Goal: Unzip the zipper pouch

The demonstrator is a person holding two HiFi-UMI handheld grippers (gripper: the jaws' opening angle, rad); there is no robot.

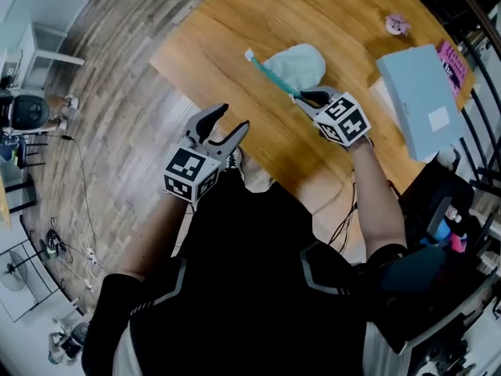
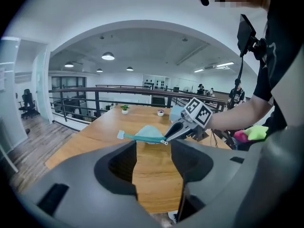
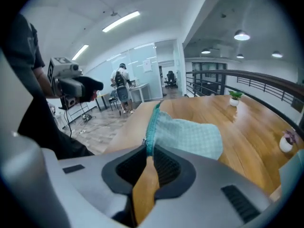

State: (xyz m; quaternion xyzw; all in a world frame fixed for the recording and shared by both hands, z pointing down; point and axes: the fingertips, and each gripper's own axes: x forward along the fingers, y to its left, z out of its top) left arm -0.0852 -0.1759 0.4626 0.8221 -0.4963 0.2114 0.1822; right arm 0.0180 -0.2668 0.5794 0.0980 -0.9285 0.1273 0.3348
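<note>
**Though pinched at one end, the pouch is not yet unzipped**

Between the jaws of the right gripper [image 3: 149, 150], which are drawn nearly together, the near end of the teal zip [image 3: 153, 120] is clamped. The pale green pouch [image 3: 192, 137] is seen spreading out just beyond the tips and to their right. From the left gripper's side a small metal pull [image 2: 165, 142] can be made out right at those tips, so the slider end is judged to be the one held. Along its whole visible length, out to the little tab [image 1: 249, 54] at the far end, the zip appears closed, and no gap between its two sides can be found. Whether the pouch rests on the table [image 1: 235, 22] or is lifted just clear of it cannot be settled.

The left gripper [image 1: 233, 117] is held with its jaws spread wide and nothing between them. The pouch is framed well ahead of them, across bare tabletop.

Nothing of the unzipping itself is judged done; only the first hold on the zip is in place. Two things are left. The far end is to be steadied, most likely by the empty left jaws, and the slider is to be drawn along the full run of the zip.
</note>
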